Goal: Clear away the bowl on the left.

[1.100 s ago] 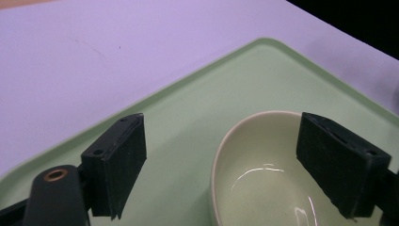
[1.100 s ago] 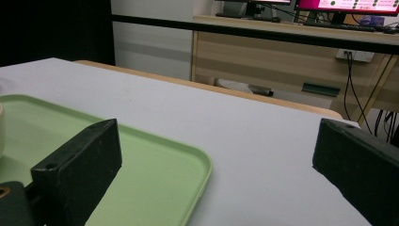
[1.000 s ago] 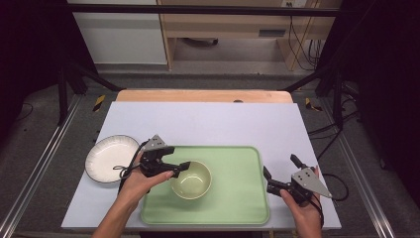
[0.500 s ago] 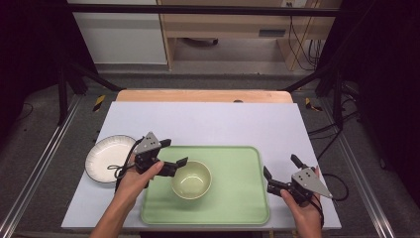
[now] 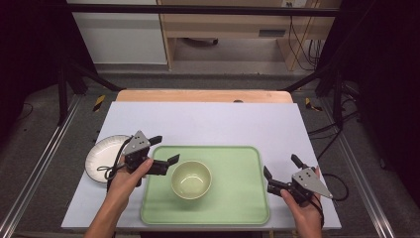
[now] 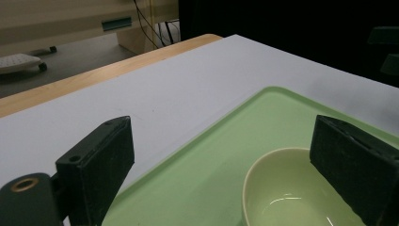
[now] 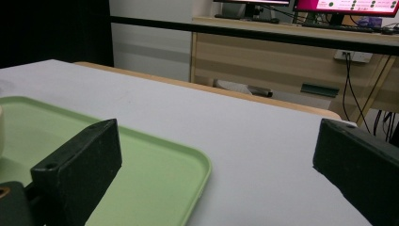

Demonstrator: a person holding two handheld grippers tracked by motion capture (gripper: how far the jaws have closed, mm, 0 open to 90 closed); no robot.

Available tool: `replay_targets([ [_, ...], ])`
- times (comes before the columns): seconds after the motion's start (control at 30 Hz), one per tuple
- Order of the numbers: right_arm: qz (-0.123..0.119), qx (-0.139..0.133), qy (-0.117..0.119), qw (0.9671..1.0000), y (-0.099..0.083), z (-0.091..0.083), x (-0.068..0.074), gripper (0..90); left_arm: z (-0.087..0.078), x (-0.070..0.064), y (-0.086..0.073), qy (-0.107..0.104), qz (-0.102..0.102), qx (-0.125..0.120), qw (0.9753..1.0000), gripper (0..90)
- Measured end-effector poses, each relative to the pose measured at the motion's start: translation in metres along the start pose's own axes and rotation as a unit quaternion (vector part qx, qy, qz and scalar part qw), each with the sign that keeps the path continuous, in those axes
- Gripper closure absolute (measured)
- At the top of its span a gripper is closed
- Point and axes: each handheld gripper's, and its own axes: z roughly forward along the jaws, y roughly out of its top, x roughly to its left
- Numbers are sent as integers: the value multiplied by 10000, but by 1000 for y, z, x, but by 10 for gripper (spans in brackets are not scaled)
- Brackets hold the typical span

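Bowl sits centre-left on green tray, lower middle of frame. Left claw apart, just beside rim; right claw apart, idle lower right. I judge bowl rigid, glossy, slippery: pinch rim wall.

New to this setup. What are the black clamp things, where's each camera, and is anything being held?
No robot here: a person holds a hand-operated two-jaw gripper in each hand. The high view looks down on the table from above the person's side. The other two cameras ride on the grippers and look out between their black jaws.

On the pale grey table top lies a light green plastic tray with a pale yellow-green bowl in it. A white round plate sits left of the tray.

The left gripper is open beside the bowl, holding nothing. The right gripper is open just off the tray's right edge, also holding nothing.
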Motion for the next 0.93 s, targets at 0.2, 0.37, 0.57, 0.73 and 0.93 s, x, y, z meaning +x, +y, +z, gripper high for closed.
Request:
replay_targets([
  [0.2,10,-22,-7,10000,0,0,0,19,-10,7,-1,134,-38,-98,9999,70],
  [0.37,-1,-14,9,10000,0,0,0,19,-21,14,-4,277,49,-220,9994,68],
  [0.57,-3,-28,19,10000,0,0,1,19,-45,26,-19,429,-107,-113,9990,68],
  [0.73,-18,-4,38,10000,0,1,2,19,-66,43,-36,596,-58,-17,9982,66],
  [0.93,-30,-9,22,10000,0,1,2,19,-89,65,-54,769,-69,-42,9970,65],
])
